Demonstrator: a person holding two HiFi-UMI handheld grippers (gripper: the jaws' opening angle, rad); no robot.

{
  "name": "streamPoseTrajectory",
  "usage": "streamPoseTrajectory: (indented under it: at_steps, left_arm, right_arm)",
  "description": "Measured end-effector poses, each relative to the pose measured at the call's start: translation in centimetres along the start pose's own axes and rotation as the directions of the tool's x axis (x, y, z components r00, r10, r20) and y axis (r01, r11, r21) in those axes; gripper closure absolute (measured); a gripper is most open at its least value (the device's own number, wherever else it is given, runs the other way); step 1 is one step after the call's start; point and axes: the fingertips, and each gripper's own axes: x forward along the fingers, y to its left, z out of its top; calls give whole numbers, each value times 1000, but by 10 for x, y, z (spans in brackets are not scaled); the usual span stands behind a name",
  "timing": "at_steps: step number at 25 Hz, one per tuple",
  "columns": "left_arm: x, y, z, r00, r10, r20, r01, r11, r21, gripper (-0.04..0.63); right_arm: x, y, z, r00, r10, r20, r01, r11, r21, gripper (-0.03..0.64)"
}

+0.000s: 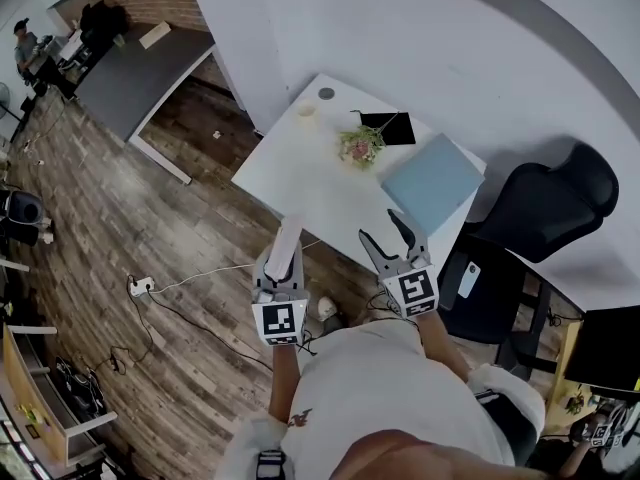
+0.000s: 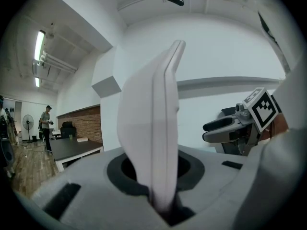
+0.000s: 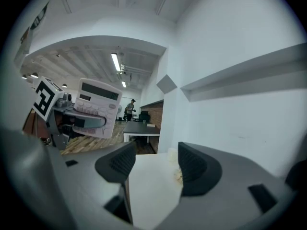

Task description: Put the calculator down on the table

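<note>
Honestly, the big risk is timing. The left gripper [image 1: 283, 263] is clamped on the calculator [image 3: 99, 104], which stands upright on its thin edge between the jaws. In the head view it hangs over the wood floor [image 1: 150, 248], just short of the near edge of the white table [image 1: 300, 173]. If it gets released too soon, it drops onto the planks instead of the tabletop.

Second worry is the grip. The case looks like smooth, hard, pale plastic, a slim slab with rounded corners, and only its lower part sits in the jaws. I'd guess it could pivot or slide if it bumps the table edge. Set down on edge, it would probably just topple, so it wants to be tilted flat first.

The right gripper [image 1: 390, 236] has its 2 dark ribbed pads wide apart with nothing between them, so it's no backup right now.

The tabletop looks matte, flat and slick. Its near half is bare, while the far end has a grey-blue folder [image 1: 432, 181] and a small bunch of flowers [image 1: 360, 146], so overshooting could knock into those.
</note>
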Motion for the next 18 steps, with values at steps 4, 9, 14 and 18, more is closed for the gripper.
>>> streamPoseTrajectory:
  at_steps: [4, 9, 14, 18]
  left_arm:
    - [12, 24, -5, 1000, -24, 7, 24, 1000, -4, 522]
    - [22, 54, -9, 999, -48, 18, 48, 999, 0, 522]
    - [30, 80, -6, 998, -58, 36, 57, 998, 6, 522]
    - [34, 94, -2, 996, -68, 57, 67, 998, 10, 522]
  right_arm:
    - [22, 7, 0, 1000, -27, -10, 27, 1000, 0, 339]
    - [48, 18, 6, 998, -56, -13, 56, 998, -6, 339]
    - [67, 27, 16, 997, -76, -3, 76, 997, -11, 337]
    - [77, 32, 22, 995, -96, 8, 96, 995, -25, 337]
